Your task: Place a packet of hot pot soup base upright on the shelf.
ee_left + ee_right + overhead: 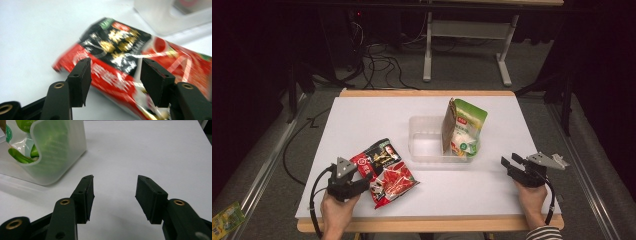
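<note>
A red and black snack bag [384,170] lies flat on the white table top [362,120], near the front left. My left gripper [362,181] sits at the bag's near left edge, held by a hand. In the left gripper view the bag [130,57] lies blurred just beyond the left gripper [115,72], whose jaws stand wide apart with the pads off it. My right gripper [509,160] rests at the front right, open over bare table. The right gripper [115,187] has nothing between its jaws.
A clear plastic tub [422,120] stands mid-table with a green pouch [469,127] and a brown packet [448,125] upright at its right end. The tub's corner [60,157] is to the left of the right jaws. A green packet [224,220] and cables [382,65] lie on the floor.
</note>
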The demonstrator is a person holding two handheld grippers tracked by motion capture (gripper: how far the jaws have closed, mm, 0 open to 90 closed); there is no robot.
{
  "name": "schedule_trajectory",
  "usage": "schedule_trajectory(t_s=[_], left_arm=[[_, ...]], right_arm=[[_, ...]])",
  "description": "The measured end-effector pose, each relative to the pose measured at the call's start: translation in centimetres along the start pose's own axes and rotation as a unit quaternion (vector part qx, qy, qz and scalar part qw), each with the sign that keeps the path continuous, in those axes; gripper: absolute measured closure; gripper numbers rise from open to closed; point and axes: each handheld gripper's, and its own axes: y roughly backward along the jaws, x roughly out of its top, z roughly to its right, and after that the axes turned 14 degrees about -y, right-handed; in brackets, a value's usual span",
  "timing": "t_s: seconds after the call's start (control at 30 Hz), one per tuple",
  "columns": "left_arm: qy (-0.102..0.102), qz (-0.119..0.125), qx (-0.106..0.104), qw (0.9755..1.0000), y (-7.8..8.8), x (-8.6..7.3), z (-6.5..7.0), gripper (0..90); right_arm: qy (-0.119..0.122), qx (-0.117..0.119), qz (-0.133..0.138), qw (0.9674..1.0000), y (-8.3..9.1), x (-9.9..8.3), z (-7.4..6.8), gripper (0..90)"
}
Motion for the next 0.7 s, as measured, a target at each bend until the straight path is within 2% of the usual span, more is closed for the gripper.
schedule_trajectory(t_s=[0.07,0.13,0.23,0.27,0.33,0.5,0.63,0.7], left_arm=[[-0.009,-0.005,0.008,0.9999,-0.8,0.5,-0.8,42.7],[-0.006,-0.009,0.009,0.9999,-1.4,1.0,-1.5,42.8],[-0.014,-0.016,0.016,0.9996,-2.6,1.7,-2.3,43.2],[-0.017,-0.018,0.016,0.9996,-2.8,1.8,-2.5,43.2],[-0.022,-0.028,0.018,0.9992,-3.7,2.1,-3.1,42.5],[-0.019,-0.059,0.007,0.998,-5.7,1.9,-4.6,42.0],[-0.016,-0.066,0.001,0.9977,-6.2,1.5,-5.1,41.5],[-0.035,-0.072,0.007,0.9967,-6.4,1.4,-4.8,41.9]], right_arm=[[-0.001,0.002,0.001,1.0,0.0,0.0,0.0,49.5],[0.007,0.006,0.008,0.9999,0.1,0.0,0.0,49.5],[0.0,0.007,0.005,1.0,0.1,0.0,0.1,49.5],[0.007,0.01,0.008,0.9999,0.1,0.0,0.1,49.4],[0.003,0.007,0.012,0.9999,0.2,-0.1,0.1,49.3],[0.01,0.006,0.015,0.9998,0.3,-0.2,-0.1,48.9],[0.013,0.006,0.013,0.9998,0.2,-0.2,-0.2,48.9],[0.017,0.004,0.013,0.9998,0.2,-0.2,-0.2,48.8]])
